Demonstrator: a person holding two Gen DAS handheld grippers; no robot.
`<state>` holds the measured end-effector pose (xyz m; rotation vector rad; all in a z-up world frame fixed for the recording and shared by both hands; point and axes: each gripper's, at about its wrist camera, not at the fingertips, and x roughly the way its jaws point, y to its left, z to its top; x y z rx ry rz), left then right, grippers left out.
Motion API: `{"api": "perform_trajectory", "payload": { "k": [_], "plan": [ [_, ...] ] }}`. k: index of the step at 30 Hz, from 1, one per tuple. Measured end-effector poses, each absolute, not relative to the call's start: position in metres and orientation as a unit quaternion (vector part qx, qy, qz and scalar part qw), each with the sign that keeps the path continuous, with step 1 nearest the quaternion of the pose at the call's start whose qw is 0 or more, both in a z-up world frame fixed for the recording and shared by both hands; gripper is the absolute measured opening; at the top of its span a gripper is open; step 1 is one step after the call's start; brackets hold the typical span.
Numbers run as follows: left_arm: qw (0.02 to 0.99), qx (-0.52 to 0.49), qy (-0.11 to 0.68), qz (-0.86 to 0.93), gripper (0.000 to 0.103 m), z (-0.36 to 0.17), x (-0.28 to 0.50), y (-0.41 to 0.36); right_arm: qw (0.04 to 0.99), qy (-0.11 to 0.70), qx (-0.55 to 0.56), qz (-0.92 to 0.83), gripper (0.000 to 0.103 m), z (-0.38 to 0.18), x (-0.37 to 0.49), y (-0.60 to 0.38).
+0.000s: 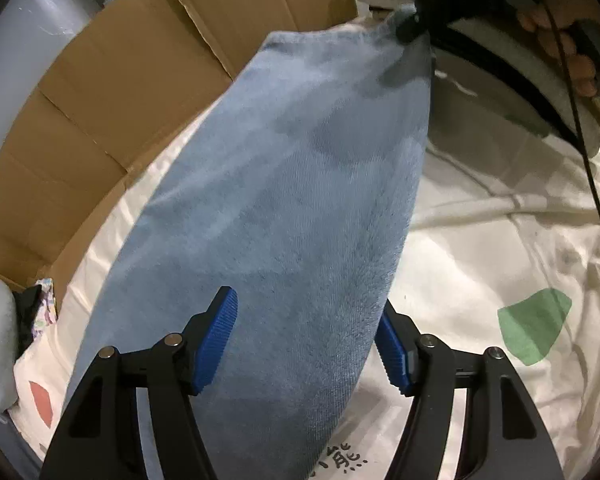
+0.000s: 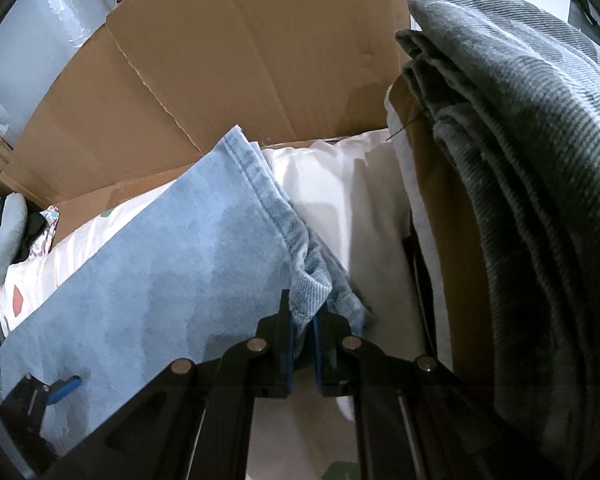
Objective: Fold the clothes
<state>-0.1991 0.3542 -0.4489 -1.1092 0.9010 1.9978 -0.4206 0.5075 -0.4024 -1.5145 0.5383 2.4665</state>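
Cardboard box (image 2: 236,80) behind patterned cream sheet (image 1: 500,272)

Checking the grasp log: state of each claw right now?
Left claw: open, straddling the blue denim garment, pads not pressing.
Right claw: shut on the denim's hemmed corner.

Supporting surface: a cream sheet (image 1: 480,248) with green and red patches and some printed characters, creased across its right side. A light-blue denim garment (image 1: 268,208) lies along it from near to far. Cardboard panels (image 1: 112,92) border its far-left edge; folded grey cloth (image 2: 520,160) is stacked at right.
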Motion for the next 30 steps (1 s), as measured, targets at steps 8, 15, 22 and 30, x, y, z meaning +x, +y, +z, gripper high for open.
{"api": "perform_trajectory", "payload": {
  "k": [8, 15, 22, 30],
  "plan": [
    [0.358, -0.436, 0.324, 0.760, 0.045, -0.465, -0.235, 0.373, 0.100, 0.169, -0.515, 0.834, 0.007, -0.405, -0.419, 0.506],
    [0.393, -0.445, 0.301, 0.746, 0.007, -0.453, -0.227, 0.380, 0.101, 0.173, -0.518, 0.832, 0.009, -0.404, -0.418, 0.506],
    [0.409, -0.459, 0.278, 0.738, 0.003, -0.448, -0.228, 0.380, 0.101, 0.176, -0.518, 0.831, 0.016, -0.398, -0.416, 0.503],
    [0.413, -0.472, 0.252, 0.737, 0.003, -0.444, -0.233, 0.376, 0.059, 0.154, -0.504, 0.848, 0.030, -0.378, -0.394, 0.482]
  ]
}}
